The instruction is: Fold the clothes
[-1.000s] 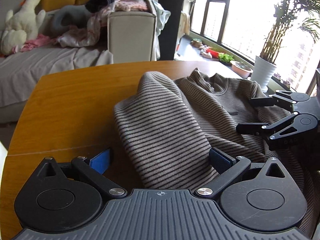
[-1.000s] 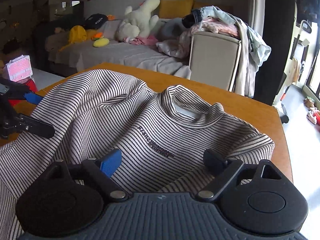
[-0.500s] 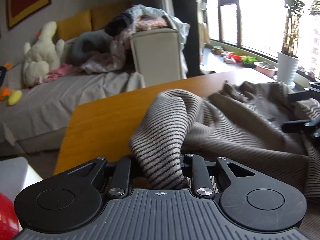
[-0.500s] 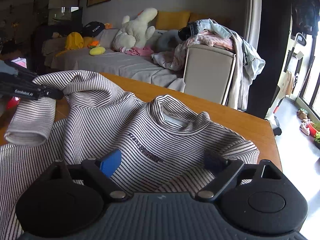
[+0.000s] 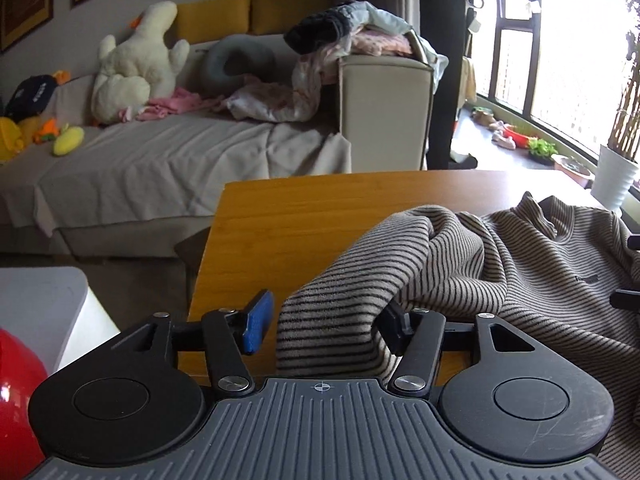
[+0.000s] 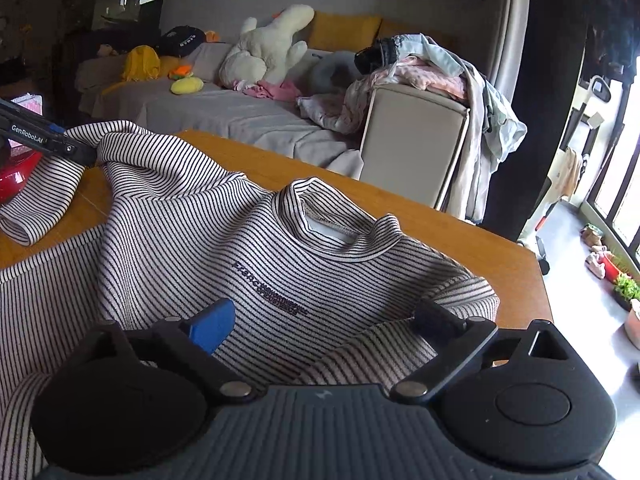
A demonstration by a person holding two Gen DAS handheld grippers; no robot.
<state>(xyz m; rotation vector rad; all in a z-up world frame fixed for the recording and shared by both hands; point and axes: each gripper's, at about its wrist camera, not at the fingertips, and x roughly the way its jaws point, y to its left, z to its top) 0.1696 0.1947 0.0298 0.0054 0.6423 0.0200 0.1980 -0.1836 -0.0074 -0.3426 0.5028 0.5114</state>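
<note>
Striped sweater (image 6: 248, 248) lies front-up across the wooden table (image 5: 288, 224), collar (image 6: 340, 220) toward the far edge and chest print readable, so the body is already laid out for folding and only the sleeves need sorting. Sofa (image 5: 168, 160) and the clothes pile (image 6: 420, 68) on its armrest are well behind, not in play. My left gripper (image 5: 326, 326) has the sleeve (image 5: 352, 280) running between its jaws. They have just been opening; there's a gap between the blue pad (image 5: 258, 322) and the cloth, so I read it as released, though the far pad looks to be touching fabric. The sleeve is drawn out to the table's left side with the cuff (image 6: 28, 216) draped near the edge, presumably to straighten it before folding it in over the body. My right gripper (image 6: 324, 320) hovers wide open over the chest, nothing between the jaws. I'd guess it's parked there to pin the body or take the other shoulder next.
</note>
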